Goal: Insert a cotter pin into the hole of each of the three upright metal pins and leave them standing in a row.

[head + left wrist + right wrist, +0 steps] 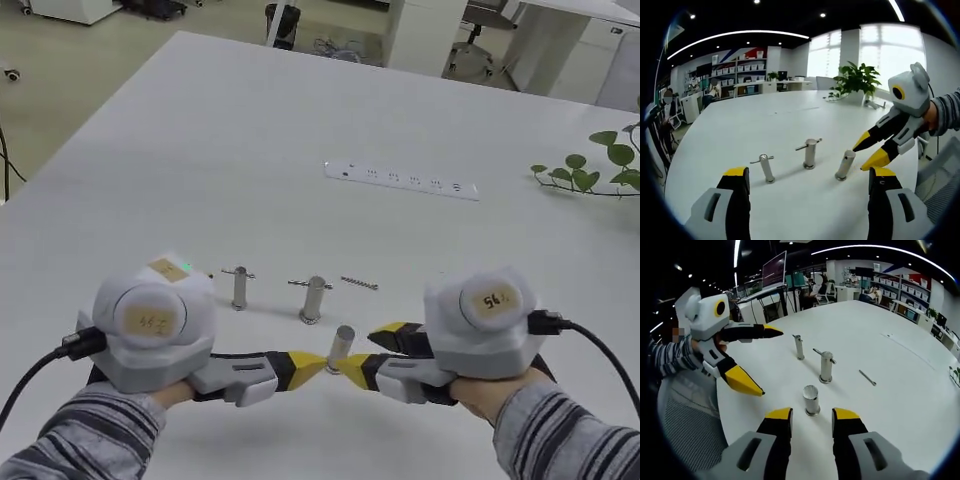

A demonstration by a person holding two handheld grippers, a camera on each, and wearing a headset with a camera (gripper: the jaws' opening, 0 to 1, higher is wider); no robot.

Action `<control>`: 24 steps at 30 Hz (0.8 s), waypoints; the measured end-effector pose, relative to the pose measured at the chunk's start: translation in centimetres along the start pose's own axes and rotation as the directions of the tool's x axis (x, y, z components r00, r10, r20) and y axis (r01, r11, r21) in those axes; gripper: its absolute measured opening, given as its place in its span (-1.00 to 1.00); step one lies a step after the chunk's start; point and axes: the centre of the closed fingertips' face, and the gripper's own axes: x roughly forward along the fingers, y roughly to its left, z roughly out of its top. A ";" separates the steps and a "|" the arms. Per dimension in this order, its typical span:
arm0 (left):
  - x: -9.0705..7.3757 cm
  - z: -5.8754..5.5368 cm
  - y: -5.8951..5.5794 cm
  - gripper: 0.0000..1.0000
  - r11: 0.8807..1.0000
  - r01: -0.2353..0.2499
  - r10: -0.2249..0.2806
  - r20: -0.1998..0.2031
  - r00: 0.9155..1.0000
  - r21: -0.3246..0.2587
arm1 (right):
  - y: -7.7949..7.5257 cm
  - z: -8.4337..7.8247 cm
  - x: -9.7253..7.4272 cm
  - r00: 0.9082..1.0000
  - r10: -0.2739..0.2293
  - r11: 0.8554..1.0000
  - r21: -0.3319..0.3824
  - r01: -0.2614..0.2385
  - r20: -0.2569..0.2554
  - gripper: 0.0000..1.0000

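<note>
Three upright metal pins stand on the white table (pixel 300 130). The left pin (pixel 239 287) and the middle pin (pixel 314 298) each carry a cotter pin through the top. The nearest pin (pixel 342 345) has none. A loose cotter pin (pixel 359 283) lies right of the middle pin. My left gripper (pixel 305 366) is open, its jaws spread wide before all three pins (pixel 810 152). My right gripper (pixel 358 350) is open too, and the bare pin (pixel 811 399) stands just beyond its fingertips. Both grippers' yellow tips nearly touch that pin from either side.
A white power strip (pixel 400 180) lies further back on the table. A leafy plant (pixel 600 165) reaches in at the right edge. Chairs and desks stand on the floor beyond the far table edge.
</note>
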 end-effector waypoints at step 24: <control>0.1 -0.2 -0.1 0.97 1.000 0.002 -0.002 -0.006 1.000 -0.006 | -7.1 1.8 1.1 0.997 -0.010 0.997 -0.078 0.003 -0.083 -0.49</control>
